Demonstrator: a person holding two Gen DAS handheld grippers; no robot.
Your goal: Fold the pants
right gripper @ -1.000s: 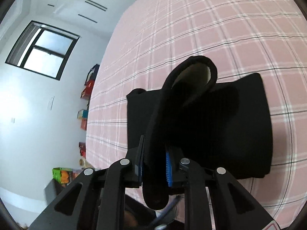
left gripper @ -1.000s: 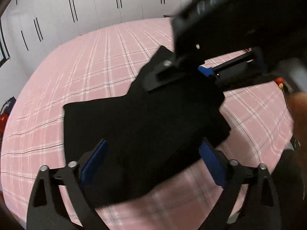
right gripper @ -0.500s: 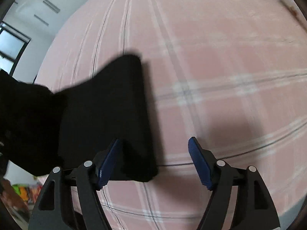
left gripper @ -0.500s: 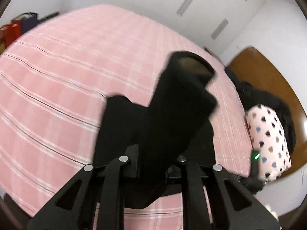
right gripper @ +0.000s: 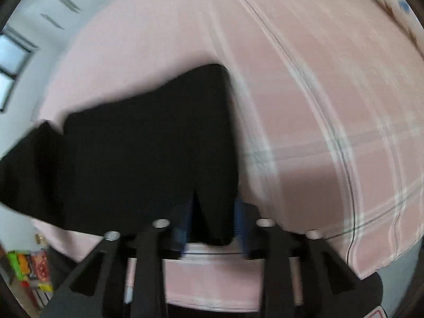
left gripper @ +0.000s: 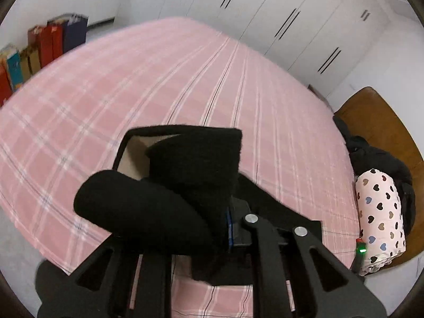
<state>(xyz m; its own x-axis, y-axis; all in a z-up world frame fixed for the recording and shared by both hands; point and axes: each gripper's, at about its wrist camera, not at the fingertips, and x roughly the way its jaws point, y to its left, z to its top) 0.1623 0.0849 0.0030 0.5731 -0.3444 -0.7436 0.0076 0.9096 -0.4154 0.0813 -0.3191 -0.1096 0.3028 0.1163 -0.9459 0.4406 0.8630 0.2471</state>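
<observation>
**Both grippers clamp the black pants over the pink bed**

The left gripper (left gripper: pixel 212 228) is closed tight on a thick bundle of the black pants (left gripper: pixel 190 175). Only a thin strip of its blue pad shows at the right edge of the cloth; the other finger is hidden behind the fabric. The bundle rises out of the fingers and stands above the bed, with one rounded roll bulging to the left and a flat-topped fold standing up behind it. A pale inner lining shows in the gap between the folds. More black cloth lies lower down, to the right of the gripper and below it.

The right gripper (right gripper: pixel 212 225) is nearly closed on the near edge of the pants (right gripper: pixel 148 145), its two blue pads pressing a narrow tongue of cloth between them. This view is blurred, so the exact contact is hard to judge. From the gripper the pants spread up and to the left as a broad, flat, dark panel on the bed (right gripper: pixel 304 106), one corner trailing off toward the left edge.

The bed (left gripper: pixel 159 79) carries a pink sheet with white and dark check lines. Past its far side stand white wardrobe doors (left gripper: pixel 278 13). At the right, by a brown wooden headboard (left gripper: pixel 384 122), lie a pillow (left gripper: pixel 381 217) printed with hearts and a heap of dark cloth. Coloured bags (left gripper: pixel 47 42) line the wall at the left.
</observation>
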